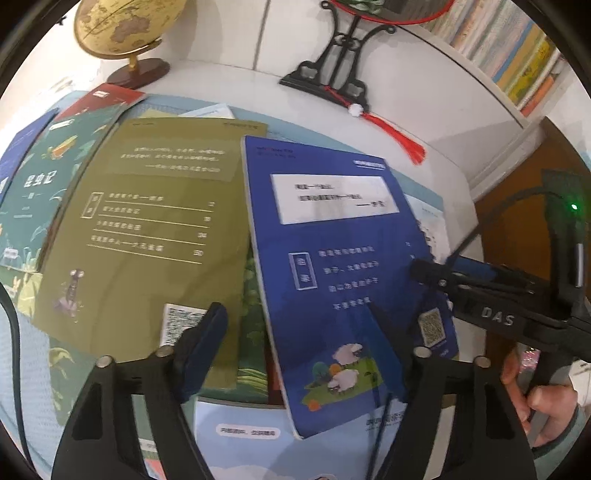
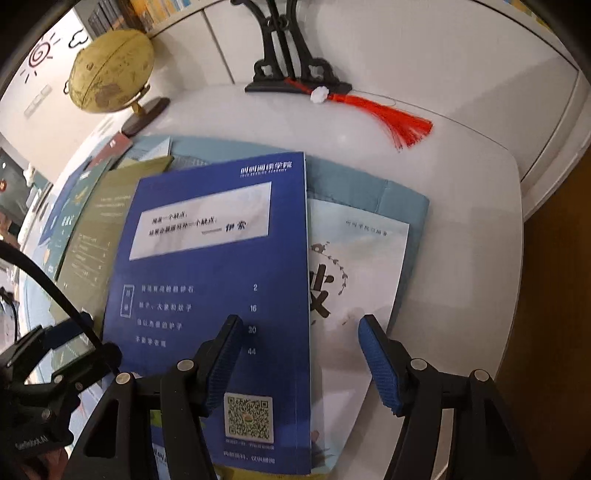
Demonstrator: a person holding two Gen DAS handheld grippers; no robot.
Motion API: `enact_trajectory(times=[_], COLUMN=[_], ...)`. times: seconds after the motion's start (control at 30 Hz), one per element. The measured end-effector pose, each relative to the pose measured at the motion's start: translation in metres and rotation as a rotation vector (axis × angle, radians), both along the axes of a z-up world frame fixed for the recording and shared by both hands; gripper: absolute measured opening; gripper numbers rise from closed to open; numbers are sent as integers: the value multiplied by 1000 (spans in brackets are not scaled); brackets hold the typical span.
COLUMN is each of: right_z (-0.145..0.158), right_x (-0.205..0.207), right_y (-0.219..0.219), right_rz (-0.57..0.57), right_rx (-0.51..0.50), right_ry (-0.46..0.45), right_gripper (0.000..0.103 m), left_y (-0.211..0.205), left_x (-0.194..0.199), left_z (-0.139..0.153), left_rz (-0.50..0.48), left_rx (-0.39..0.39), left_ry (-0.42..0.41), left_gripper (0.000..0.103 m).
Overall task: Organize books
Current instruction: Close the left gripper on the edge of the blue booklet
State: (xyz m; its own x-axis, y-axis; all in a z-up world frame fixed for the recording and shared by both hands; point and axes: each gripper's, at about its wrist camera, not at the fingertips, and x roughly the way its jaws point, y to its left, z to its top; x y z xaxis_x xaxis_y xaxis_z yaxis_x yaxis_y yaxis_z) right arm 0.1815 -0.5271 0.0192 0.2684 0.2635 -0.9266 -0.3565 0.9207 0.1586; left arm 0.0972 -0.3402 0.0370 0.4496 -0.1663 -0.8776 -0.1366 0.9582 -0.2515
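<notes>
Now | blue book (image 2: 214, 295) under both | left hand-held gripper (image 1: 295, 332) agape | right hand-held gripper (image 2: 299, 332) agape, straddling its edge

The small print on the olive-green paperback book (image 1: 147, 221) is too blurry to read, same for the row of colourful book spines (image 1: 509, 48) at upper right. The yellowish desk globe (image 1: 122, 33) gets chopped by the top edge, and the pale illustrated booklet (image 2: 354, 280) sits half buried under the royal-blue paperback book (image 2: 210, 295).

"DAS" on right tool (image 1: 436, 275)
</notes>
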Motion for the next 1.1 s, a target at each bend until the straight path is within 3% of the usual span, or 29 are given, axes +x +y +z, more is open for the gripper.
enact_trajectory(times=[0.07, 0.13, 0.2, 0.27, 0.47, 0.5, 0.57, 0.6, 0.67, 0.73, 0.93, 1.1], right_z=[1, 3, 3, 4, 24, 29, 35, 37, 42, 40, 8, 0], right_x=[-4, -10, -16, -20, -28, -31, -41, -45, -57, -65, -56, -56], right_y=[6, 15, 22, 20, -7, -9, -6, -3, 10, 15, -16, -8], right_rz=[41, 101, 118, 110, 45, 52, 98, 103, 117, 133, -18, 39], right_rx=[2, 37, 0, 24, 291, 335, 551, 570, 402, 271, 142, 161], right_ry=[4, 24, 16, 35, 164, 175, 287, 300, 216, 146, 116, 129], right_gripper=[64, 66, 66, 66, 66, 61, 61, 61, 61, 61, 61, 63], left_y=[-3, -6, -6, -5, 5, 7, 7, 4, -6, -8, -9, -23], left_x=[0, -2, -5, -9, -31, -33, -37, -39, -41, -44, -46, -41], left_z=[-5, -8, -7, -5, 11, 13, 14, 15, 17, 17, 7, -9], left_rz=[-24, -22, -22, -25, -16, -22, -35, -41, -48, -51, -40, -58], left_rx=[-44, -31, -33, -29, -61, -90, -151, -148, -46, -18, -15, 9], left_ry=[18, 16, 18, 20, 2, -3, -17, -17, -12, -2, 32, 71], left_gripper=[50, 48, 48, 48, 48, 48, 48, 48, 48, 48, 48, 50])
